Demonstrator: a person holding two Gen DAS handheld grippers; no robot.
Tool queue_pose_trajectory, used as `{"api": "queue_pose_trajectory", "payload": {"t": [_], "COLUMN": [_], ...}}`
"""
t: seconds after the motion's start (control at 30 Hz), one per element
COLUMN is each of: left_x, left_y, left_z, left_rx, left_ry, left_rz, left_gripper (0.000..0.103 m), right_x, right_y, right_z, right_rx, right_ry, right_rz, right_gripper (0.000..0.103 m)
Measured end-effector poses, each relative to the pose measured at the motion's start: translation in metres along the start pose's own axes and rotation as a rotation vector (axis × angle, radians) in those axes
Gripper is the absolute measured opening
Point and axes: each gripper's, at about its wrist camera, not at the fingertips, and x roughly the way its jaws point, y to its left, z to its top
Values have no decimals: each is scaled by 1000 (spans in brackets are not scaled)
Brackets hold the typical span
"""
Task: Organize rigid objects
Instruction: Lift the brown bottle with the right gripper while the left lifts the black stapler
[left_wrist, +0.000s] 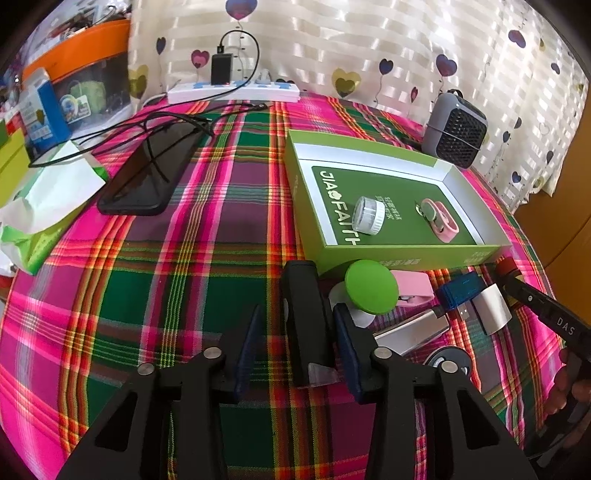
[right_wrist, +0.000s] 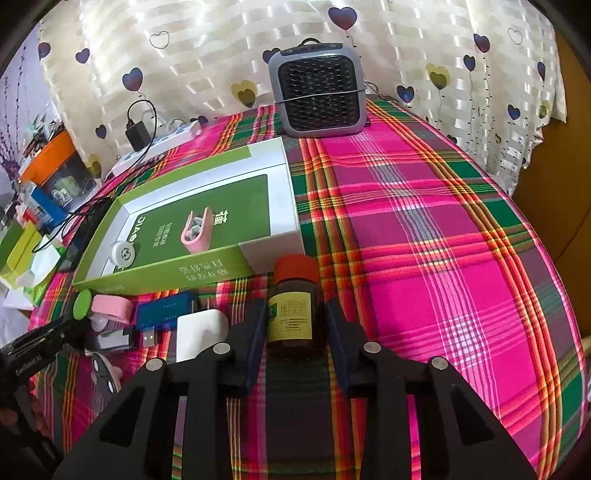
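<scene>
Between the wide-apart fingers of the right gripper (right_wrist: 295, 338) stands an upright brown bottle (right_wrist: 293, 301) with a red cap, ungripped, just beside the green box (right_wrist: 162, 273) on the plaid table (right_wrist: 424, 240). Left gripper (left_wrist: 295, 332) straddles a black block (left_wrist: 304, 314), jaws apart, not touching it.

Bright daylight glows through the pale heart-print curtain (left_wrist: 369, 48) behind the worktop, bleaching its folds. Colours on the pink-and-green plaid cloth (right_wrist: 424, 229) look saturated. Shadows are soft. Fisheye bending curves everything toward dark, vignetted corners; edges slightly blurred.
</scene>
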Motion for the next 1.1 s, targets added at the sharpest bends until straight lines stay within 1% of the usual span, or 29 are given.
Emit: {"api": "queue_pose_trajectory", "payload": {"t": [0.1,0.17,0.2,0.93,1.1], "left_x": [-1,-1,-1,-1,-7], "left_y": [1,2,2,3,1], "left_z": [-1,-2,-2,-2,1], "left_rx": [-2,-5,-5,-2,1], "left_ry": [-3,-3,-2,-6,-17], "left_rz": [4,1,1,4,0], "left_gripper": [31,25,24,24,24], "right_x": [0,0,0,0,-3], "right_y": [0,0,0,2,3], "right_z": [0,0,-1,0,1], "right_rx": [0,0,-1,-9,-18], "right_ry": [-1,-1,-1,-4,-16], "right_rz": [1,0,0,3,1], "right_gripper": [33,33,33,33,33]}}
